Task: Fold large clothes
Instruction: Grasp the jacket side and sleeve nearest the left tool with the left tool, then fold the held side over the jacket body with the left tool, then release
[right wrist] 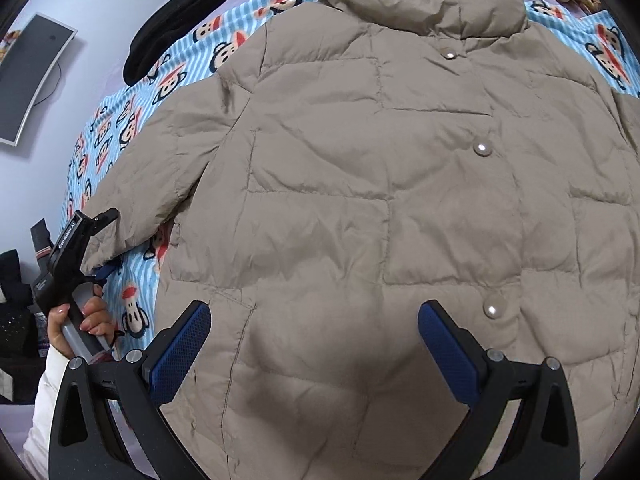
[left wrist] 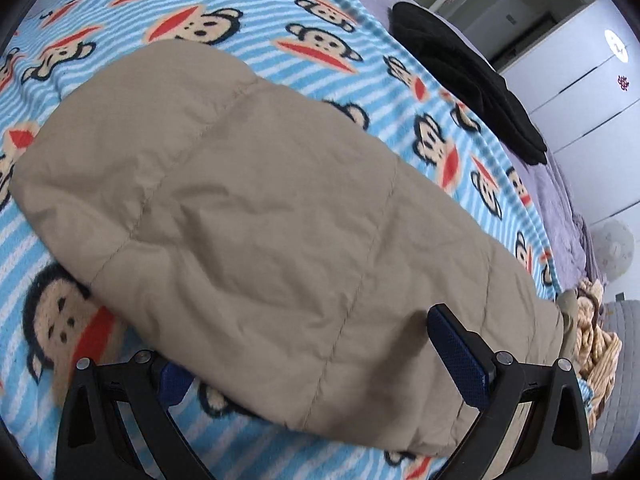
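Note:
A beige quilted puffer coat (right wrist: 360, 200) with pearl snap buttons lies front up on a blue striped monkey-print blanket (right wrist: 132, 112). Its collar is at the far end. One sleeve (left wrist: 260, 208) stretches out to the side. My left gripper (left wrist: 312, 360) is open, its jaws standing on either side of the sleeve's cuff end; it also shows in the right wrist view (right wrist: 102, 240) at the cuff. My right gripper (right wrist: 314, 344) is open and hovers over the coat's lower front, holding nothing.
A black garment (left wrist: 472, 76) lies at the blanket's far edge on a lilac bedsheet (left wrist: 560, 200). A tan knitted item (left wrist: 596, 344) sits by the bed's side. White wardrobes (left wrist: 592, 92) stand beyond. A monitor (right wrist: 28, 80) hangs on the wall.

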